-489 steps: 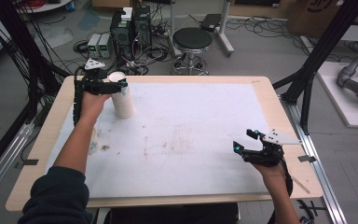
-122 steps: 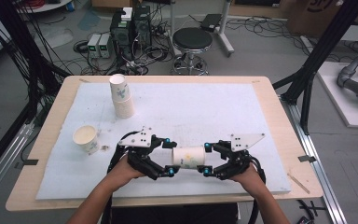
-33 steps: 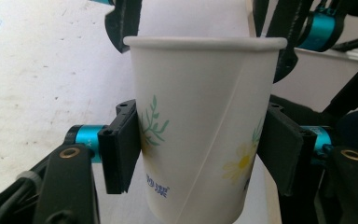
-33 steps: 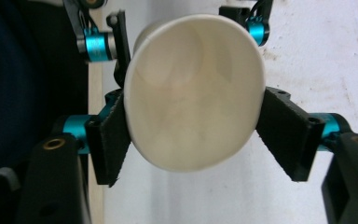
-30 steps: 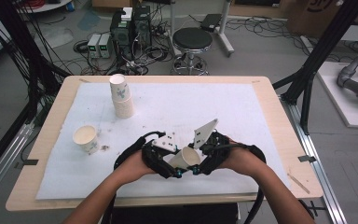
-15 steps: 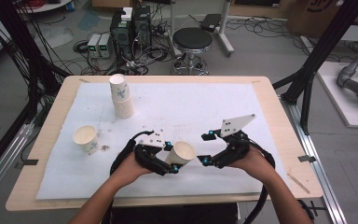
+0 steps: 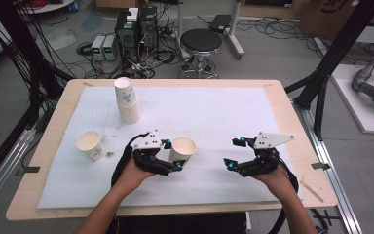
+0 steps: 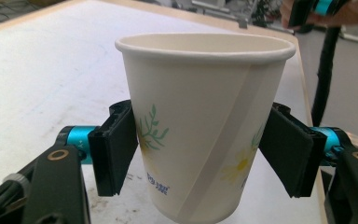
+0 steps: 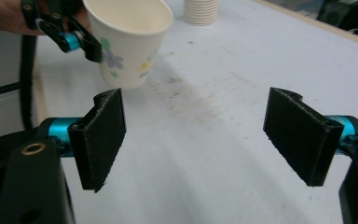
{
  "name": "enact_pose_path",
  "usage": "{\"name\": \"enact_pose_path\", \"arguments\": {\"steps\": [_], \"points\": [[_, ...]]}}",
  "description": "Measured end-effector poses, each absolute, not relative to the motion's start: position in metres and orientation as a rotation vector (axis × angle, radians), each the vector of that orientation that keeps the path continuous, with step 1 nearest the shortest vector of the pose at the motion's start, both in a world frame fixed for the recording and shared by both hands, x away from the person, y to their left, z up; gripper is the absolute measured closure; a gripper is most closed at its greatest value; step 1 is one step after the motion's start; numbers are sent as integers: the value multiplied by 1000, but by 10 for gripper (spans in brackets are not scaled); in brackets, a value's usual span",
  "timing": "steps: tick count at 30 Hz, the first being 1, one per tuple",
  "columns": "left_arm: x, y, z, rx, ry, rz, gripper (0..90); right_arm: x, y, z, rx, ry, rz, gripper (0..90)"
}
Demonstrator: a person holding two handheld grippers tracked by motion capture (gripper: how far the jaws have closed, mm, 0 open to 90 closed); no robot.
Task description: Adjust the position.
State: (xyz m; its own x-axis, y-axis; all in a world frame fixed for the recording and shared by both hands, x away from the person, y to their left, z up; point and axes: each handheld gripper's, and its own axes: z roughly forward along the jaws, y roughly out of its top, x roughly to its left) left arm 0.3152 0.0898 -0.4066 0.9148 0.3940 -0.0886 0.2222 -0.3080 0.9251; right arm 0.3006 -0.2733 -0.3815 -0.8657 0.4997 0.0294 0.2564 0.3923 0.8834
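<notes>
A white paper cup (image 7: 182, 148) with a flower print stands upright near the table's front middle, held by my left gripper (image 7: 171, 155). In the left gripper view the cup (image 8: 204, 121) sits between both black pads, which press its sides. My right gripper (image 7: 233, 153) is at the front right, open, with nothing between its pads (image 9: 101, 136). In the right gripper view the held cup (image 9: 128, 39) shows at upper left. A second single cup (image 7: 89, 145) stands at the left. A stack of cups (image 7: 126, 100), mouths down, stands at the back left.
A white mat (image 7: 214, 112) covers most of the wooden table (image 7: 292, 122). Small brown stains (image 7: 109, 154) lie beside the left cup. Behind the table are a black stool (image 7: 200, 44), electronics boxes and cables on the floor. Black frame posts stand at both sides.
The right gripper has let go of the cup and drawn away to the right, now open. The left gripper keeps the cup and has turned it upright near the table.
</notes>
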Motion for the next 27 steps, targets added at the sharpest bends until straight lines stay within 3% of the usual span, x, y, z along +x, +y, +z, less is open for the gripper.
{"name": "enact_pose_path", "arguments": {"steps": [12,27], "points": [[313,95,-403,1675,523,359,298,295,-306,-396,839,2188,1463,217],[320,95,-405,1634,560,397,294,295,-306,-397,843,2193,1453,218]]}}
